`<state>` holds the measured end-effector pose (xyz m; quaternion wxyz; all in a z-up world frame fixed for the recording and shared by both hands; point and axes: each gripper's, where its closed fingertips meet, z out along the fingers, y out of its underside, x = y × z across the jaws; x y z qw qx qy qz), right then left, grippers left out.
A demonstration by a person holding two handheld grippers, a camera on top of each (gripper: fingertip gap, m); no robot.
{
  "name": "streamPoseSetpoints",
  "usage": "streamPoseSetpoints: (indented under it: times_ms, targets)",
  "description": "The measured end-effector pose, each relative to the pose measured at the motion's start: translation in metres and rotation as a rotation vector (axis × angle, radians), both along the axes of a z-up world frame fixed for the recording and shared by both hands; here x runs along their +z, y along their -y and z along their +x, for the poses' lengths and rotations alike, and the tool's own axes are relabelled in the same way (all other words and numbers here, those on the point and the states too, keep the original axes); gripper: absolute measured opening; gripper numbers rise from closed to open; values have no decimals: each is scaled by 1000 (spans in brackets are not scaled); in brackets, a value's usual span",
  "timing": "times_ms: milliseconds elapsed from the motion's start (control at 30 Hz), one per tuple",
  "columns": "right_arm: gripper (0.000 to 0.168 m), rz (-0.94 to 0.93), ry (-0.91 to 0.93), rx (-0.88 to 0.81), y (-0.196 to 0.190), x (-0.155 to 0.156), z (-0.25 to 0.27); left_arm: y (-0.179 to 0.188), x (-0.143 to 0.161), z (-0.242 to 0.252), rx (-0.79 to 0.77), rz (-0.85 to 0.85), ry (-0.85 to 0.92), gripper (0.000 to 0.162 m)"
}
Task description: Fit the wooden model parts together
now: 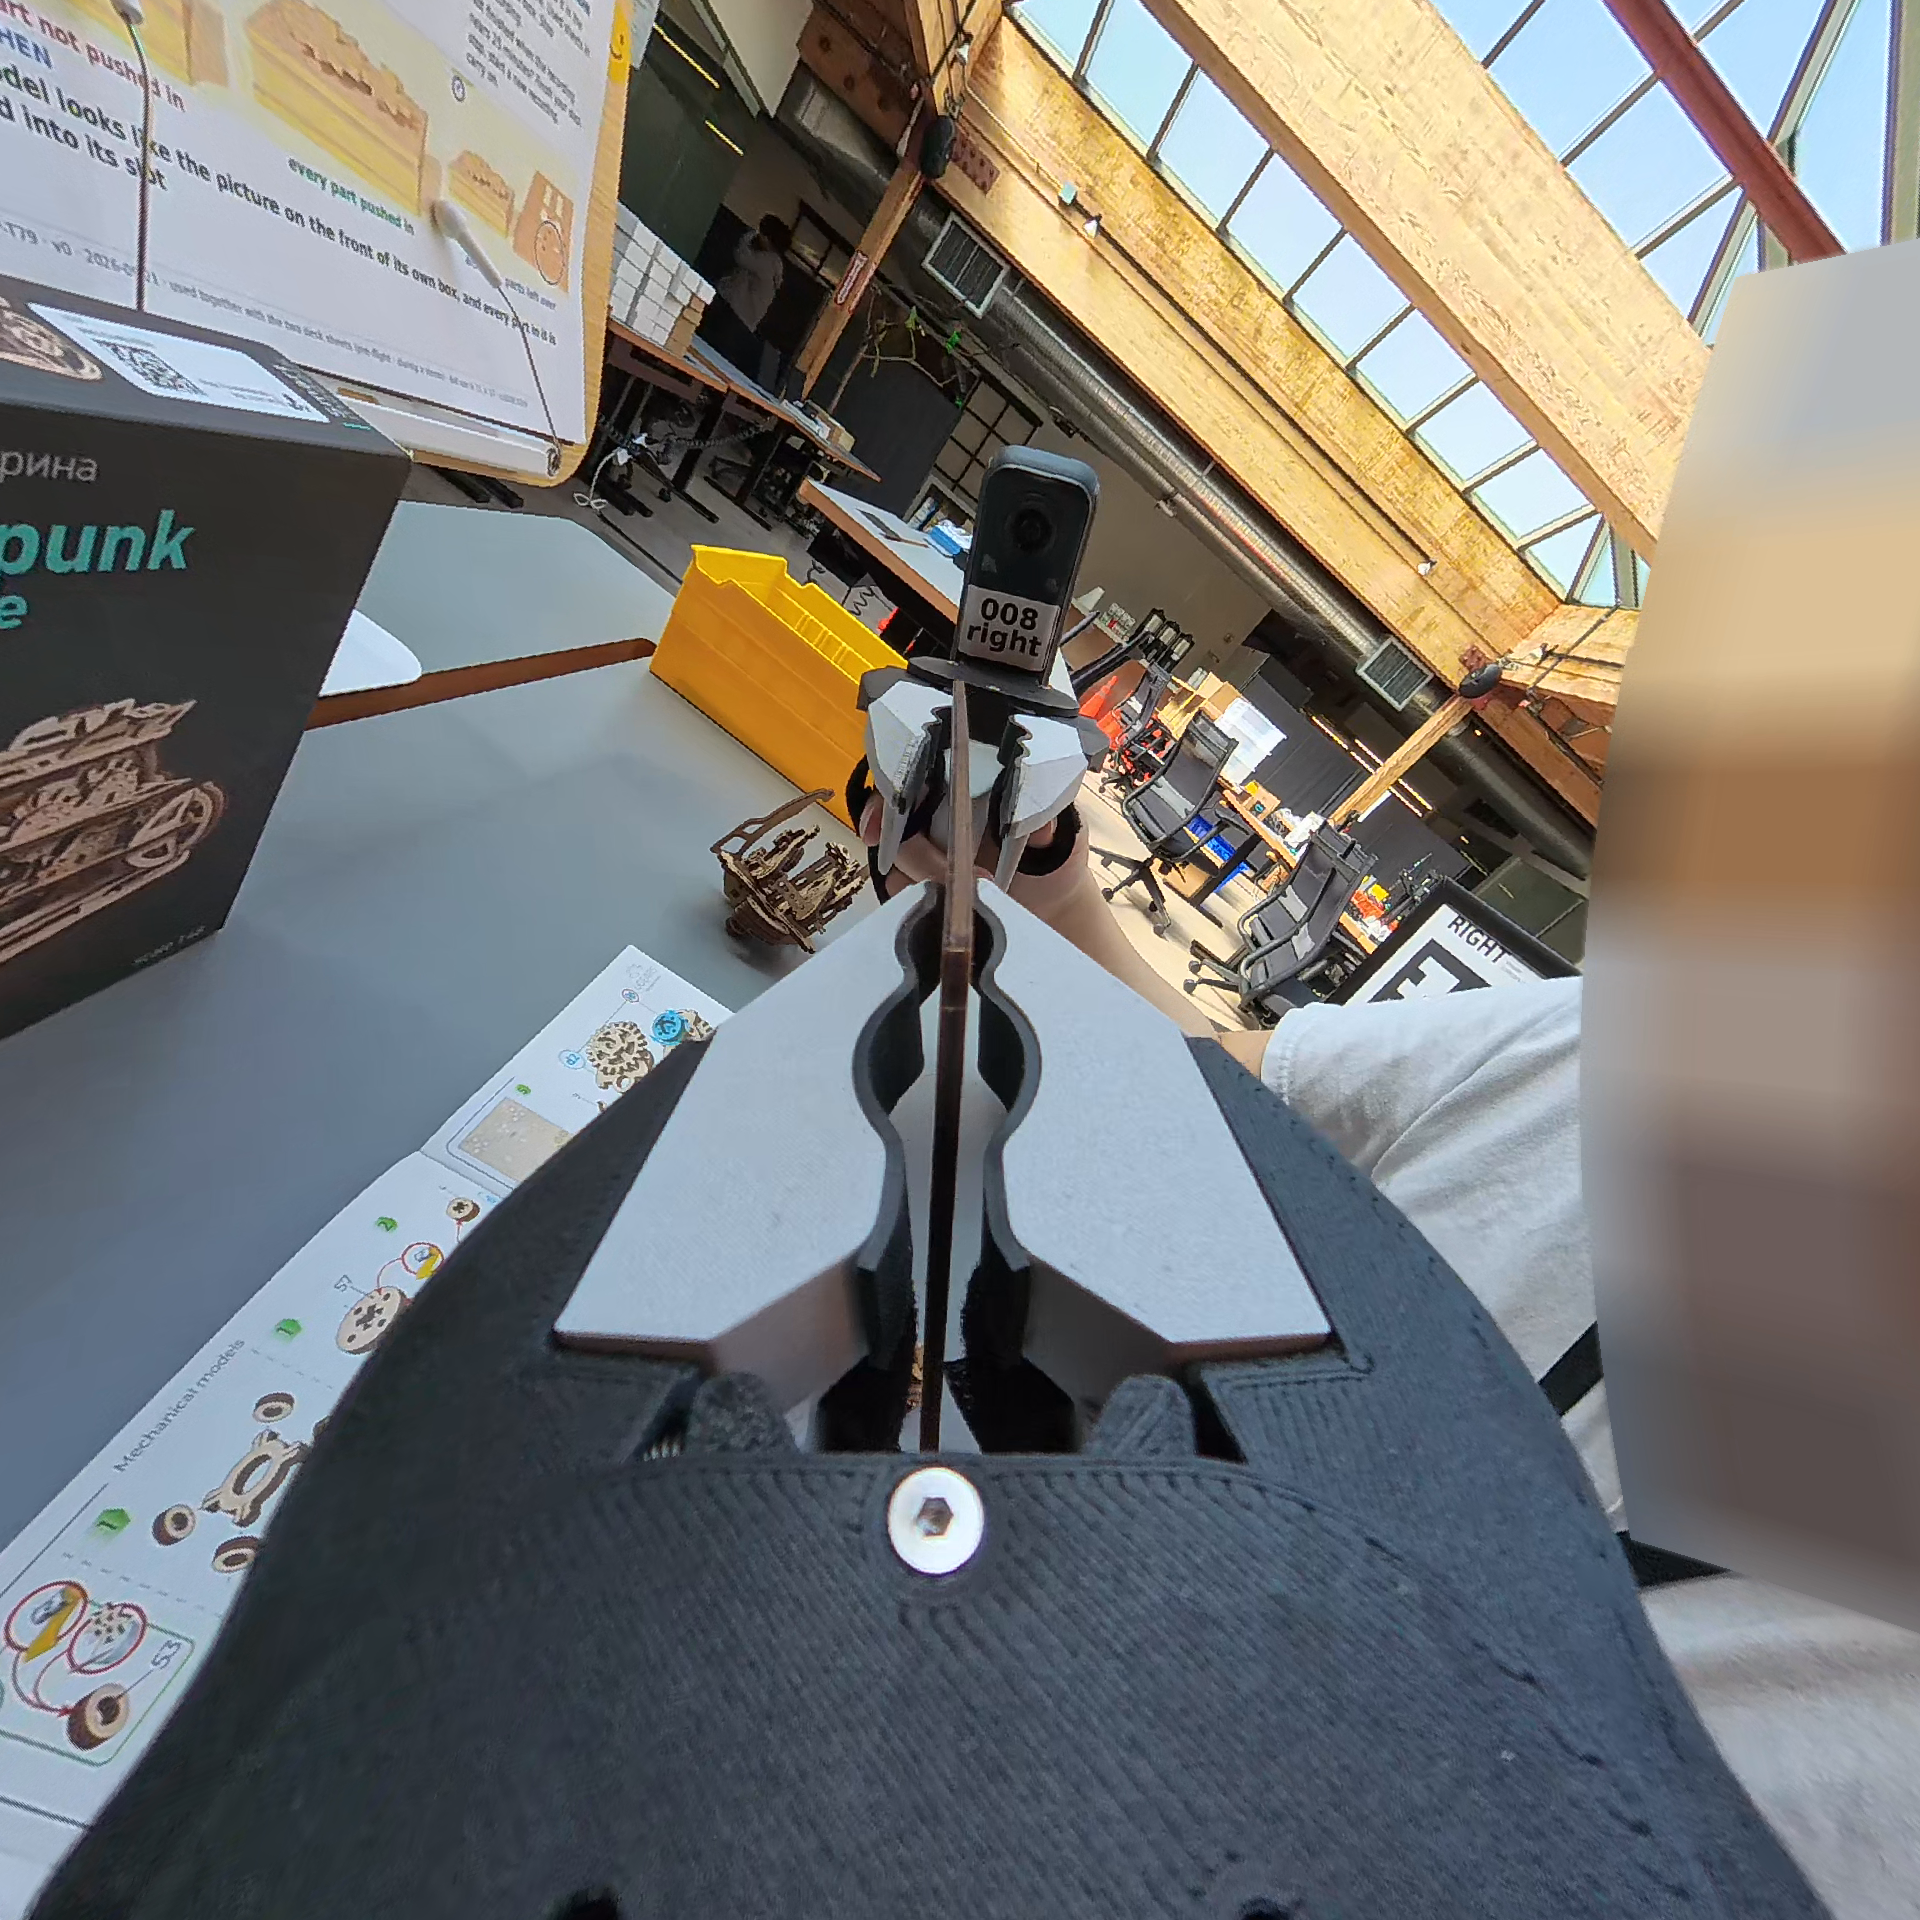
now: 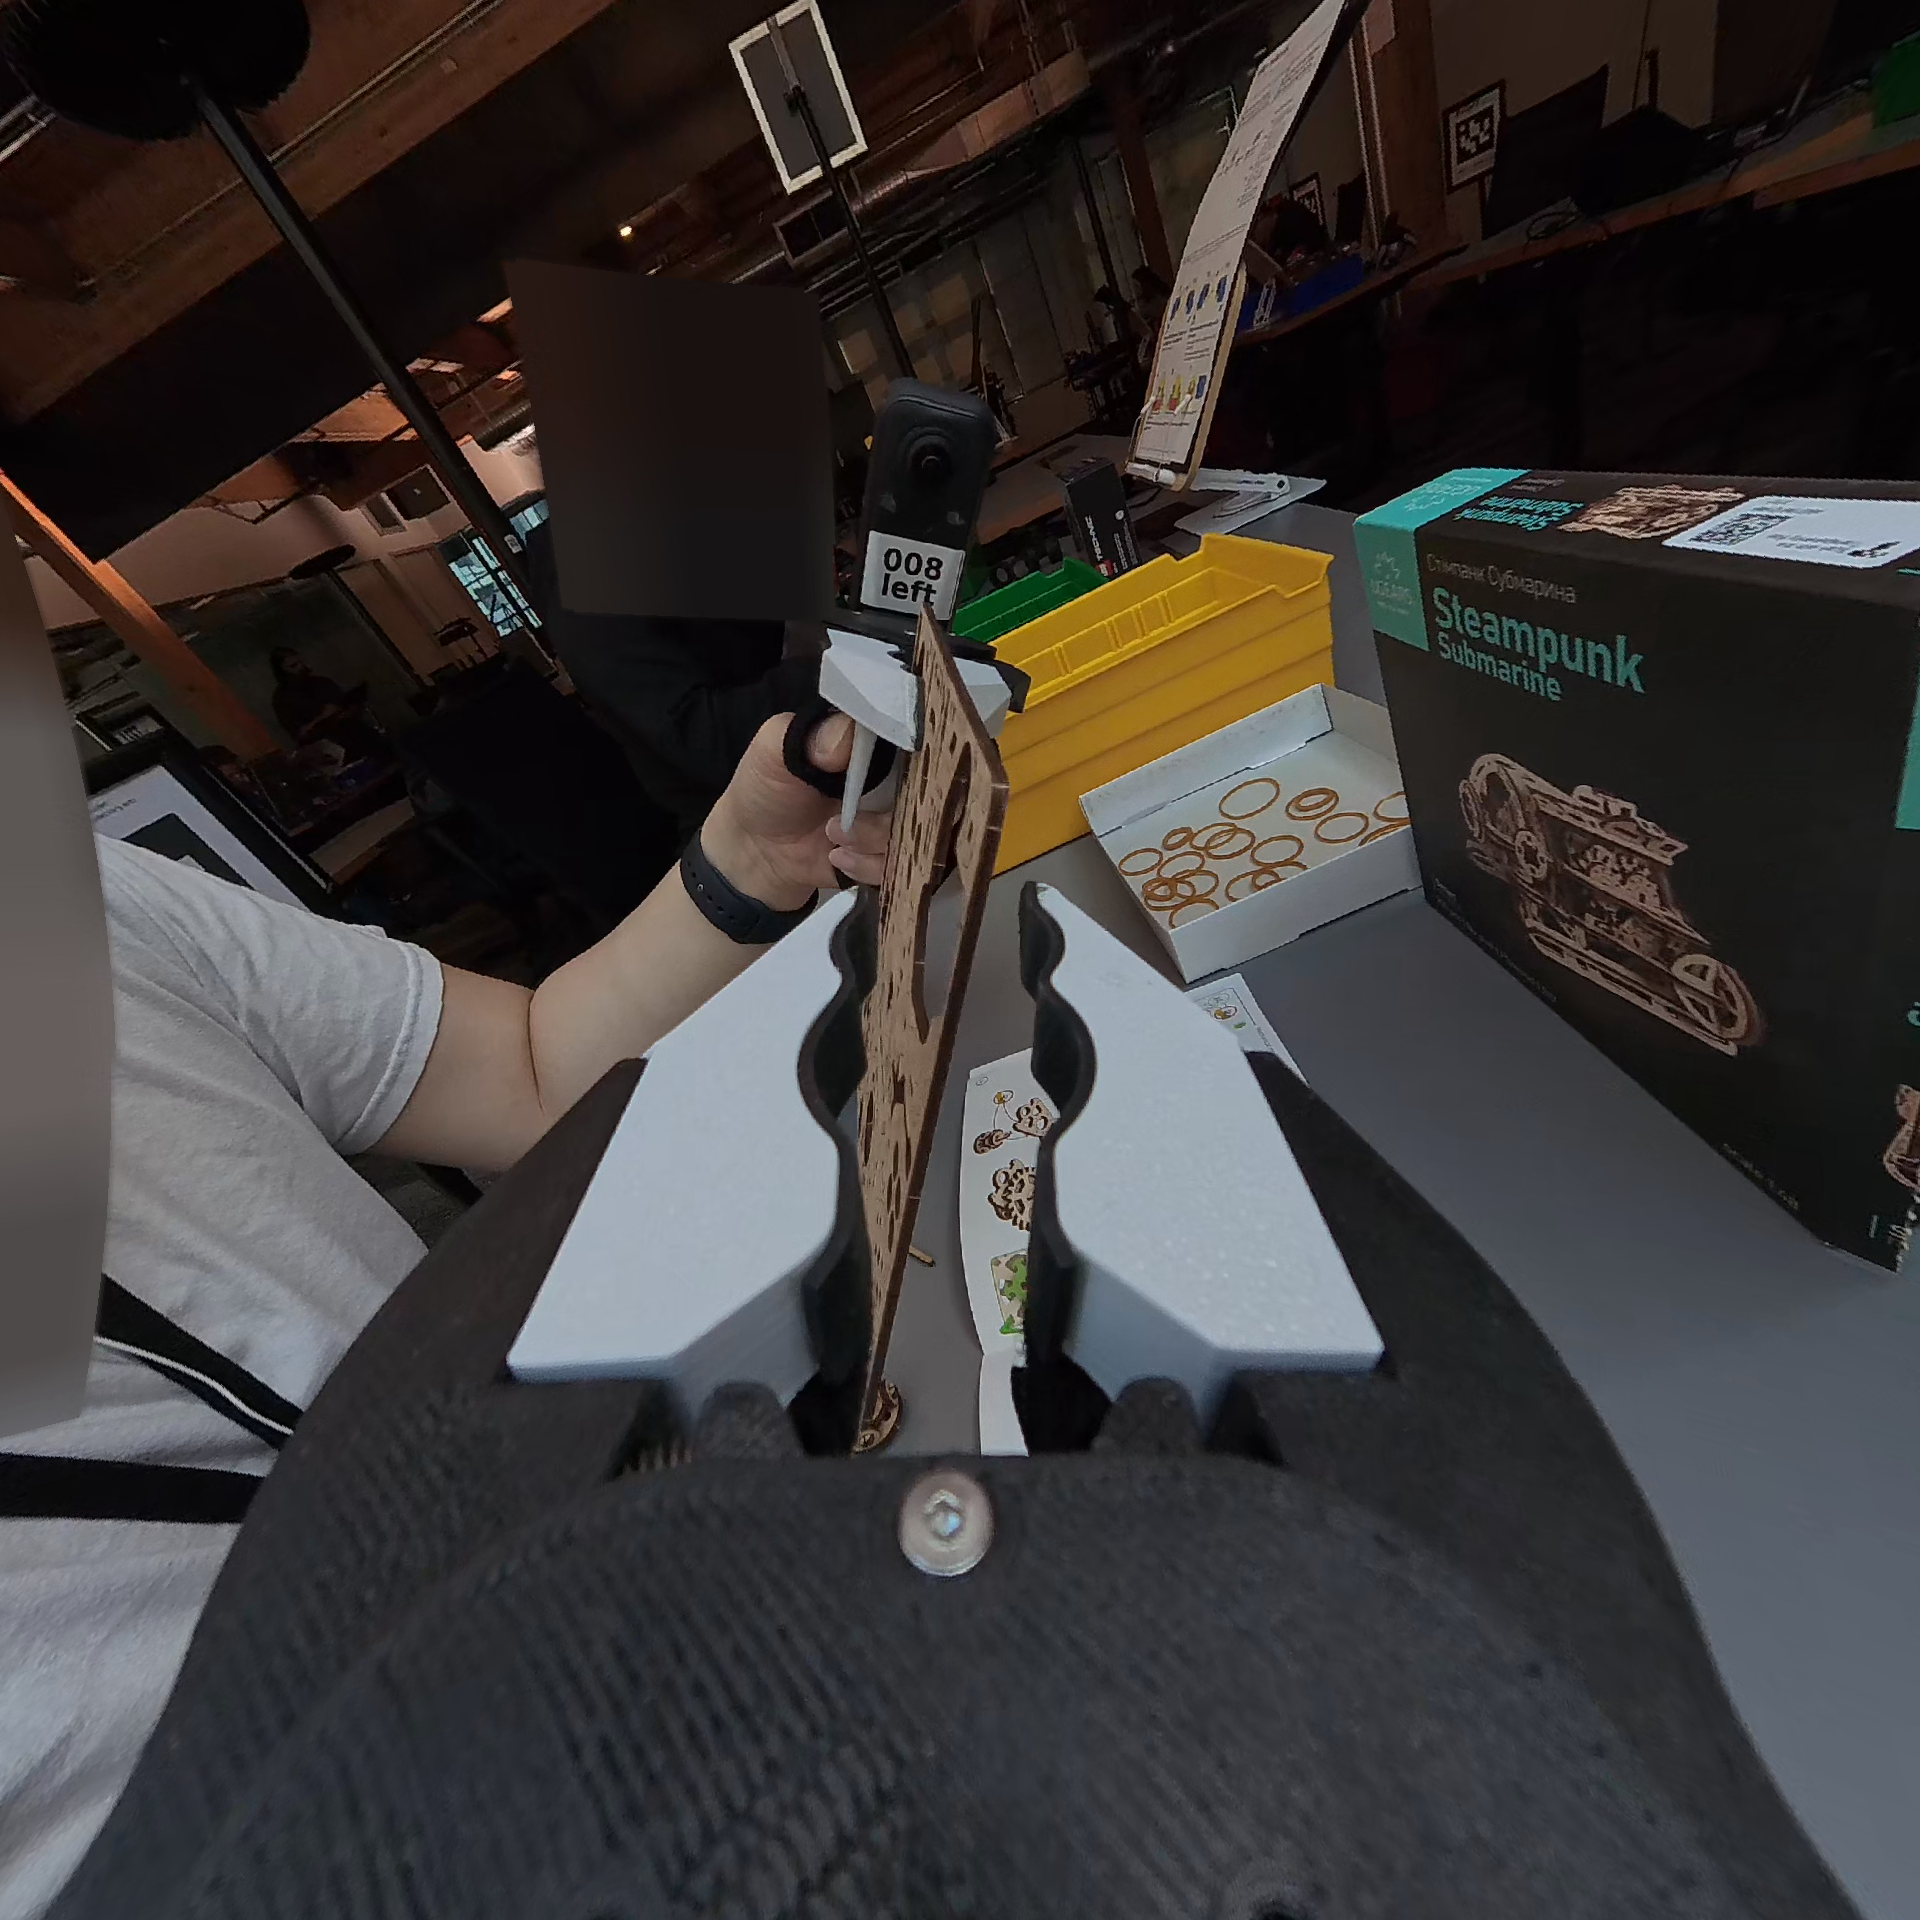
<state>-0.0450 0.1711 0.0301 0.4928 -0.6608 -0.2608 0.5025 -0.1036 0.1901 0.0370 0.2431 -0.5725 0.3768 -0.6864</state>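
Note:
A thin laser-cut wooden sheet [image 1: 948, 1039] is held up in the air between both grippers. My left gripper [image 1: 951, 899] is shut on the sheet, which shows edge-on along its whole length. In the right wrist view the sheet [image 2: 935, 935] runs between the fingers of my right gripper [image 2: 945, 909]. It lies against the left finger, with a wide gap to the right finger, so that gripper is open. The far left gripper [image 2: 914, 707] clamps the sheet's other end. A small part-built wooden model [image 1: 790, 883] stands on the grey table [image 1: 468, 883].
The black kit box [image 2: 1662, 779] stands at the right, a yellow bin [image 2: 1164, 707] behind it. A white tray [image 2: 1299, 925] holds rubber bands. An open instruction booklet [image 1: 312, 1299] lies on the table. An instruction board [image 1: 312, 156] stands behind the box. A person's arm reaches in. One gripper's finger ends stand about 7 centimetres off the other's.

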Motion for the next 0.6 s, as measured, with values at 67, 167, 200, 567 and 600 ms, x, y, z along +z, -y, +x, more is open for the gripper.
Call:
streamPoseSetpoints:
  times_ms: [67,167,200,567,600]
  targets:
    - [26,-1,0,-2,0,0,1,-1,-1,0,1,0,-2,1]
    - [26,0,3,-7,-1,0,1,-1,-5,2,4,14,-17,1]
    - [27,2,9,-16,-2,0,3,0,-6,2,3,21,-25,1]
    - [57,265,393,-230,2,19,9,28,-5,20,-45,203,-59,0]
    - [61,297,473,-242,4,17,8,31,-6,23,-47,228,-71,0]
